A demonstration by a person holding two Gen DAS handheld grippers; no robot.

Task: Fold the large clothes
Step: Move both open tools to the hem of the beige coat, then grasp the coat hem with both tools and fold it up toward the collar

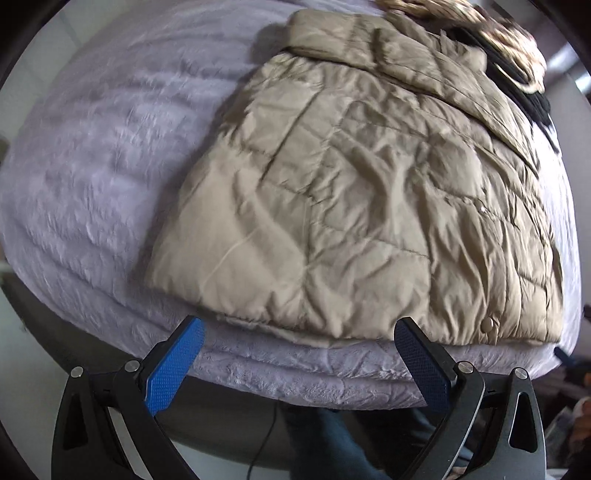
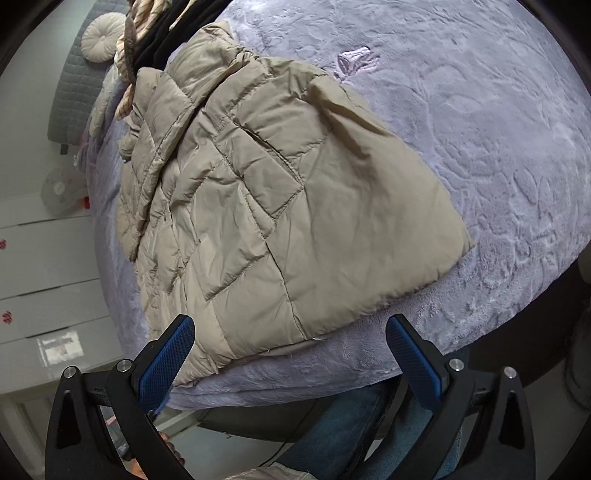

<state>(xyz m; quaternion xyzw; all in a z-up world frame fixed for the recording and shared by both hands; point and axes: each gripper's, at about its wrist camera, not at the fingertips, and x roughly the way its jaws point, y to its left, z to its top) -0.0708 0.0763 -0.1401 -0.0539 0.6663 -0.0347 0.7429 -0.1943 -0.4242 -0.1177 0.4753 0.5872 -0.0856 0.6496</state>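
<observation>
A beige quilted puffer jacket (image 1: 351,192) lies folded on a lavender plush bedspread (image 1: 92,166), its hem along the bed's near edge. It also shows in the right wrist view (image 2: 280,206) on the bedspread (image 2: 480,129). My left gripper (image 1: 299,332) is open and empty, its blue pads just short of the jacket's hem above the bed edge. My right gripper (image 2: 290,330) is open and empty, its fingers on either side of the jacket's near corner, without gripping it.
A pile of black and tan striped clothes (image 1: 509,48) lies beyond the jacket, also in the right wrist view (image 2: 155,40). A grey headboard with a round cushion (image 2: 99,35) and white drawers (image 2: 40,266) stand left. The person's jeans (image 2: 332,439) show below the bed edge.
</observation>
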